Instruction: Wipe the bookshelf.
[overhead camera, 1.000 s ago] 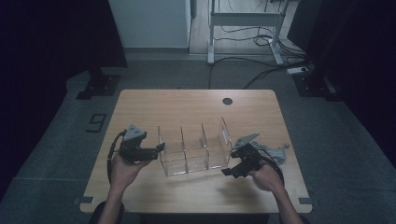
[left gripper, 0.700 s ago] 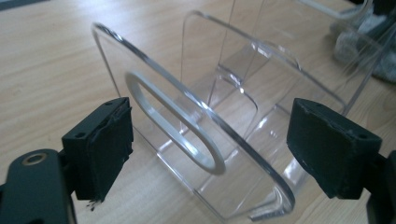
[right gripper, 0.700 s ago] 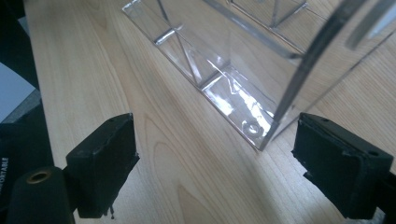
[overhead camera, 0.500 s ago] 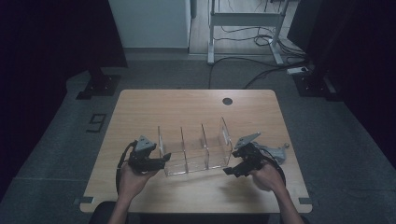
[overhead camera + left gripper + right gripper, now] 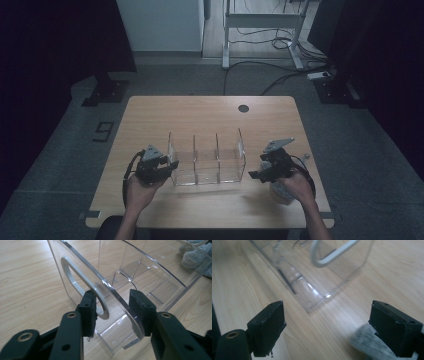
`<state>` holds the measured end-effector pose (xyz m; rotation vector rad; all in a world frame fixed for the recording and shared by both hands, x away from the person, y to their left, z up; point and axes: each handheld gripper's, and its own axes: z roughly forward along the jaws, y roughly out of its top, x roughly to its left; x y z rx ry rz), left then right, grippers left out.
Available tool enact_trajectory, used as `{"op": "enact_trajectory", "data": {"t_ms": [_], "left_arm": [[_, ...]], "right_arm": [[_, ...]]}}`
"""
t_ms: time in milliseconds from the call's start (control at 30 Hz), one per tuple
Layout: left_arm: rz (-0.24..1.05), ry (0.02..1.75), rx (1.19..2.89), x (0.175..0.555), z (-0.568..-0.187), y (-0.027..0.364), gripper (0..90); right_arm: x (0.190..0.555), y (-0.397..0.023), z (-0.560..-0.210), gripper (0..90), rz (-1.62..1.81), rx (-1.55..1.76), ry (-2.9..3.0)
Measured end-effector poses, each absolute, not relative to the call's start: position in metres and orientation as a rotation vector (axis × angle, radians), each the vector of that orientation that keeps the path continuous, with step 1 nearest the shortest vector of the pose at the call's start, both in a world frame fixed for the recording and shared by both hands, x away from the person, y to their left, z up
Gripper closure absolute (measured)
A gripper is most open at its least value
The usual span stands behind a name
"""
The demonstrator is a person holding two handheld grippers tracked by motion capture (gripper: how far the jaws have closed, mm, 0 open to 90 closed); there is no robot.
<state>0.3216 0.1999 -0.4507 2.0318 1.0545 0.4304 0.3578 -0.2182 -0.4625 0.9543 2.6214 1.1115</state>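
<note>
Item: clear acrylic organizer (image 5: 206, 159), three open-topped compartments in a row, standing upright at the middle of the wooden table (image 5: 210, 112), toward the person's edge; each end wall carries a white-rimmed oval handle cutout (image 5: 83, 283). Left gripper (image 5: 170, 166): at the organizer's left end, jaws astride the end wall (image 5: 75, 272) just below the handle cutout, one jaw outside the wall and one inside the compartment; the jaws have just been closing on that wall, and in the left gripper view a sliver of space seems to remain on the inner side, so the grip reads as nearly made rather than firm. Right gripper (image 5: 255, 174): jaws spread wide and holding nothing, just beside the organizer's right end, apart from it; the right gripper view looks past its jaws at the near corner and the right-hand handle cutout (image 5: 329, 251). A grey fabric item (image 5: 368, 343), possibly a cloth or a sock, lies on the table under that gripper; similar grey fabric (image 5: 197, 256) shows beyond the organizer in the left gripper view. Step in hand, by judgement: taking hold of the organizer by both ends, left side first. Next move calls for: completing the left clamp until the pads bear on the wall, then bringing the right gripper in square to the opposite end wall, one jaw either side, before any lift or shift; thin, slick acrylic could slip or tilt if gripped at one end alone.
</note>
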Motion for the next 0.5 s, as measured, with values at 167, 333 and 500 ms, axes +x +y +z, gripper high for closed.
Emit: {"op": "enact_trajectory", "data": {"t_ms": [167, 333, 500], "left_arm": [[0.446, 1.064, 2.042, 0.325, -0.451, 0.203, 64.2], [0.457, 1.074, 2.046, 0.329, -0.45, 0.208, 67.7], [0.475, 1.08, 2.053, 0.333, -0.45, 0.213, 70.5]], "right_arm": [[0.358, -0.233, -0.457, 12.6, 1.11, 1.007, 2.56], [0.358, -0.25, -0.453, 12.7, 1.075, 1.071, 2.501], [0.359, -0.263, -0.454, 12.8, 1.028, 1.126, 2.464]]}}
